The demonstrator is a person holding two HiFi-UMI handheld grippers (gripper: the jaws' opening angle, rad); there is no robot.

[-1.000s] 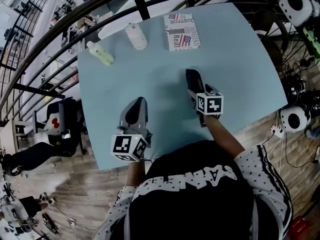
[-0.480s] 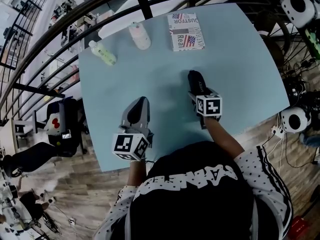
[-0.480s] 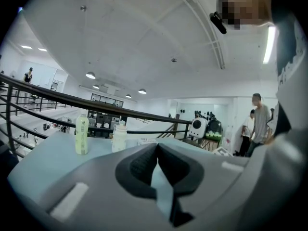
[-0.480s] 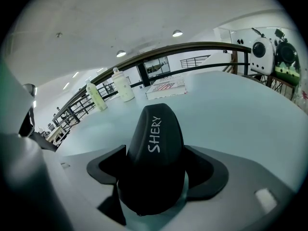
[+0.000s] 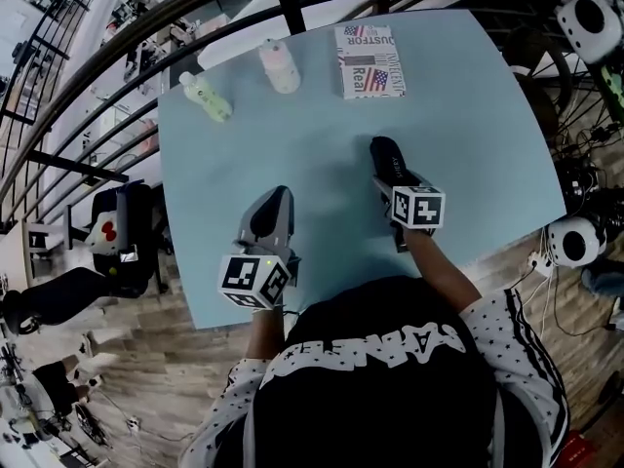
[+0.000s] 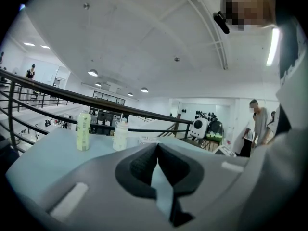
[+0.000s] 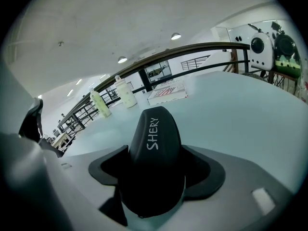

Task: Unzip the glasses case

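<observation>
Two hand-held grippers work over the desk (image 5: 468, 115). The right hand-held gripper (image 7: 156, 170), jaws just closing, pinches the black glasses case (image 7: 154, 134) mid-desk. The left hand-held gripper (image 6: 157, 147) is pressed together, empty. The case is judged light, stiff and smooth: steady its shell.

The left gripper (image 6: 157, 148) fills the lower frame. Its dark fingers (image 6: 140, 165) meet at the tips with nothing between them, and a narrow wedge of pale blue tabletop (image 6: 53, 146) shows below the tips. On the far side of the tabletop a yellow-green bottle (image 6: 83, 130) stands upright, with a white bottle (image 6: 120, 134) near it on the right. Behind the white bottle lies something flat (image 6: 147, 140), possibly a printed box. A dark railing (image 6: 96, 103) runs behind the tabletop. A person (image 6: 259, 123) stands at the far right.
</observation>
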